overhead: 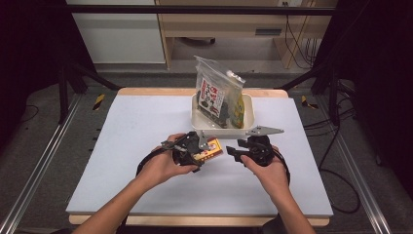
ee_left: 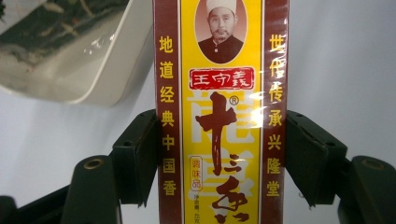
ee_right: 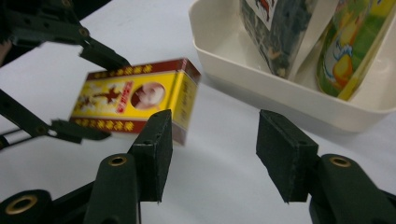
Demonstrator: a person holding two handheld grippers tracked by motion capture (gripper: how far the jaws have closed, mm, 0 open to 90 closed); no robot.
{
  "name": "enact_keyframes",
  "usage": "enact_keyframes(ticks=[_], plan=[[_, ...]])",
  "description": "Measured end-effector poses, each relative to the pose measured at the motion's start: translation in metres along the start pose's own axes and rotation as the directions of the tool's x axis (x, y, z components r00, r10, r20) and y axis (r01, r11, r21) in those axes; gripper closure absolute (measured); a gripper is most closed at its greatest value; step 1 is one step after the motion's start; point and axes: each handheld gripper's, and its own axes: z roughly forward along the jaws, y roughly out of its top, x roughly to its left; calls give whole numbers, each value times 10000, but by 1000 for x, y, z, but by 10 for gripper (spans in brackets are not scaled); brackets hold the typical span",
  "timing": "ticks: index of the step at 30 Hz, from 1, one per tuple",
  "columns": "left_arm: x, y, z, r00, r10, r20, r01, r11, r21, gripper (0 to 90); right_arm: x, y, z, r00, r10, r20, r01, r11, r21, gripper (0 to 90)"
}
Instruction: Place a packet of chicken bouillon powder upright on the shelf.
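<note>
White tabletop (overhead: pixel 146 146) fills my workspace, and I take the white tray (overhead: pixel 248 114) as my landmark. Just in front of the tray, my left gripper (overhead: pixel 202 148) clamps the yellow-and-red spice box (ee_left: pixel 219 116) between both jaws, pressing its long sides. My right gripper (overhead: pixel 234 151) hovers beside the box, near the tray's front wall, jaws spread apart with nothing between them. Inside the tray I see a clear snack bag (overhead: pixel 216 95) standing upright and a green packet (ee_right: pixel 350 51) beside it.

A pale grey-white table top (overhead: pixel 146 146) carries a white tray (overhead: pixel 248 114) near its far edge.
</note>
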Motion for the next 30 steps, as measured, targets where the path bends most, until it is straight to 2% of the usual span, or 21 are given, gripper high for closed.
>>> enact_keyframes(ticks=[3,10,17,23,30], plan=[[-4,3,-1,9992,277,-302,-285,9992,-269,323,1,8,-1,9995,171,-268,-174,9998,-94,440],[-7,5,-9,9964,434,-728,-512,9928,-1086,322,0,18,1,9970,300,-708,-296,9995,62,421],[-10,8,-12,9954,502,-820,-619,9871,-1476,322,-3,23,4,9877,738,-1380,-723,9973,154,417],[-13,11,-16,9955,461,-830,-605,9818,-1801,322,-7,24,8,9800,1081,-1670,-1037,9940,347,413],[-13,12,-16,9960,377,-806,-538,9767,-2080,321,-9,24,11,9669,1365,-2155,-1302,9905,432,436]])
